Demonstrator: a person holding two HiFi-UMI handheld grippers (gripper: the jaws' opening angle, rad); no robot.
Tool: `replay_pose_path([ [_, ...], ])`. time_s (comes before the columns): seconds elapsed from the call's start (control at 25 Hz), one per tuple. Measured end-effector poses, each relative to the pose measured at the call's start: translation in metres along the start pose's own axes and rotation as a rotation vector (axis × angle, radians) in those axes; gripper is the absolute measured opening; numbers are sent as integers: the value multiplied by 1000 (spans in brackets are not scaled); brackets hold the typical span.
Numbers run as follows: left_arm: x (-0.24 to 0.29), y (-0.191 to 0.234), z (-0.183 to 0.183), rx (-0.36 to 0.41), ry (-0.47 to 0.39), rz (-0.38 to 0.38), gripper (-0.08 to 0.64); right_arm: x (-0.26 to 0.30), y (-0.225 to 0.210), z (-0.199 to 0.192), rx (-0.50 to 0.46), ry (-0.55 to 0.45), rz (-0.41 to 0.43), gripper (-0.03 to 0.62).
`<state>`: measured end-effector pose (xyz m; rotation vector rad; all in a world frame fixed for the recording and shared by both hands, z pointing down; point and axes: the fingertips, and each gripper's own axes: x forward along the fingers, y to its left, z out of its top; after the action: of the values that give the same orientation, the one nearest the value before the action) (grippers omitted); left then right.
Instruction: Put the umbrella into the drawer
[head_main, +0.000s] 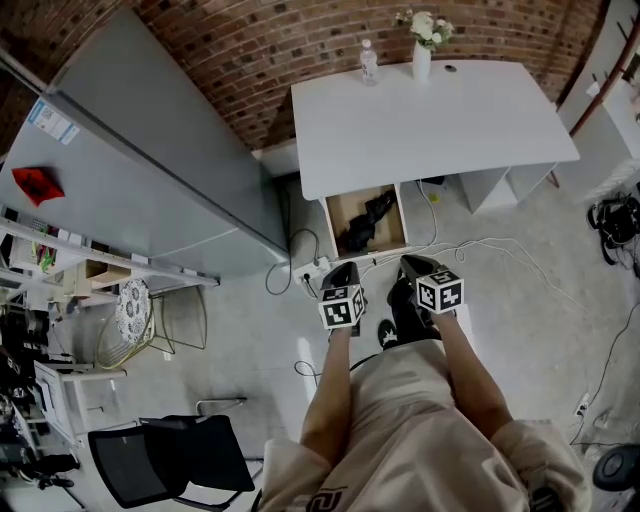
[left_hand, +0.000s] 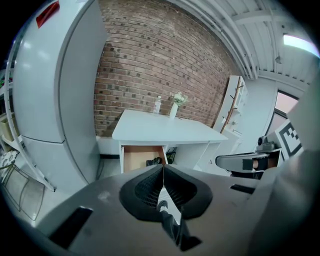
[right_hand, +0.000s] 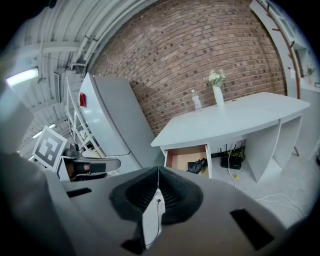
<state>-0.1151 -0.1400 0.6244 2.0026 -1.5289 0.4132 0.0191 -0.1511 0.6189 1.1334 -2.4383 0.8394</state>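
The black folded umbrella (head_main: 368, 222) lies inside the open wooden drawer (head_main: 343, 207) under the left end of the white desk (head_main: 430, 110). It also shows in the left gripper view as the umbrella (left_hand: 155, 161) in the drawer (left_hand: 134, 157), and in the right gripper view as the umbrella (right_hand: 196, 165) in the drawer (right_hand: 179, 157). My left gripper (head_main: 345, 268) and right gripper (head_main: 410, 263) hang side by side in front of the drawer, some way back from it. Both are shut with nothing between the pads, as the left gripper (left_hand: 163, 167) and right gripper (right_hand: 158, 169) show.
A tall grey fridge (head_main: 130, 170) stands left of the desk. On the desk are a bottle (head_main: 369, 62) and a vase of flowers (head_main: 421, 55). Cables and a power strip (head_main: 312, 272) lie on the floor near the drawer. A black chair (head_main: 170, 460) sits at lower left.
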Motion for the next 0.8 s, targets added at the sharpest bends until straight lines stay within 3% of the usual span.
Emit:
replay_pose_path([
  [0.36,3,-3,-2,30,22,-6,11,-3,-3,4,10,-9,-19,69],
  [0.8,-4,-3,-12,1,37,-22,11,2,13,1,-56,43,16,67],
])
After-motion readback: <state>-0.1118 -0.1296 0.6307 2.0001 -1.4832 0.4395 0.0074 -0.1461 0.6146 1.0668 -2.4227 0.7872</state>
